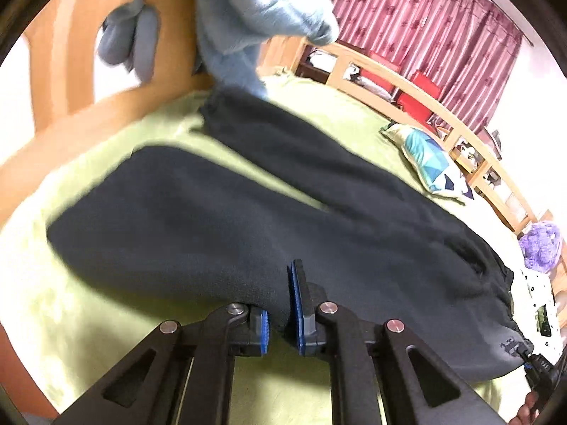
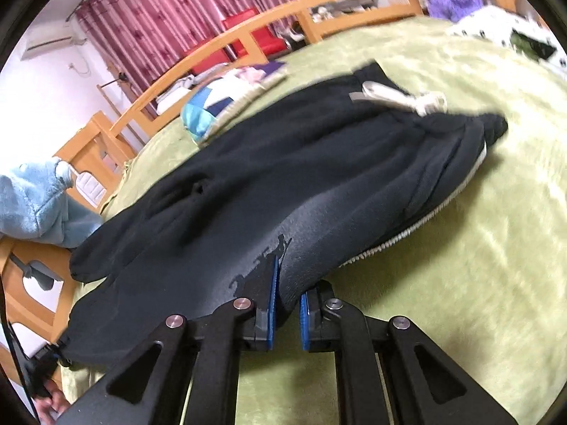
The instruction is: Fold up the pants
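pinching the near edge of the black pants (image 1: pixel 219 219), the left gripper (image 1: pixel 281 313) has its blue pads closed on a fold of the dark cloth. the right gripper (image 2: pixel 287 304) does the same further along that edge, its blue pads clamped on the fabric just beside a small printed mark. no earlier view is given, so only this grip can be told. the pants lie spread across a green blanket (image 1: pixel 81 318) on the bed, the near side raised at both grips. in the left view the two legs run away from the camera and part towards their far ends. in the right view the waistband end lies further off, with a pale drawstring (image 2: pixel 400 97) on top. beyond the pants a blue patterned pillow (image 1: pixel 428 163) rests near the wooden bed rail (image 1: pixel 418 95). a light blue fleece garment (image 1: pixel 248 10) hangs at the far end, and pink curtains (image 2: pixel 170 10) cover the far wall.
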Demonstrator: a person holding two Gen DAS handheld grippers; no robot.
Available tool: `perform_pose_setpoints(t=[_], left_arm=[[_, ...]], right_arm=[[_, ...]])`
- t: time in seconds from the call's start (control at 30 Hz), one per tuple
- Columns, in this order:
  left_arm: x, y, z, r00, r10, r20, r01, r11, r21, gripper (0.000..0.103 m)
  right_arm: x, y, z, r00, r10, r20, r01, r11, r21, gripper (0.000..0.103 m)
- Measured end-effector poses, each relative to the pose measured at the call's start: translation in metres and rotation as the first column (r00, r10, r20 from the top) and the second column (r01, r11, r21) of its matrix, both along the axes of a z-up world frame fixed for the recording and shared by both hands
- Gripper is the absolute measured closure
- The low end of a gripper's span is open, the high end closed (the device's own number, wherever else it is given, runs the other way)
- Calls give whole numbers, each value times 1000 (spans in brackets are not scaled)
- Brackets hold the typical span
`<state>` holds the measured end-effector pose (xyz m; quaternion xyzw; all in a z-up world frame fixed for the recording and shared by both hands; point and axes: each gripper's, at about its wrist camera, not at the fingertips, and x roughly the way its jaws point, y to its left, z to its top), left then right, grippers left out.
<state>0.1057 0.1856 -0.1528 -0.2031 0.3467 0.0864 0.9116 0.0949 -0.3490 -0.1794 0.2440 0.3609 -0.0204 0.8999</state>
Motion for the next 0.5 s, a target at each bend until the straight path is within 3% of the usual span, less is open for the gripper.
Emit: perform_pose_setpoints(t=[0.23, 0.5], left_arm=[[70, -3, 73, 995, -29, 96, 24, 999, 47, 93], [170, -27, 97, 986, -75, 148, 48, 982, 182, 93]], right_arm=[[49, 5, 69, 994, 18, 112, -15, 1000, -23, 94], [149, 5, 108, 985, 17, 170, -4, 997, -78, 95]])
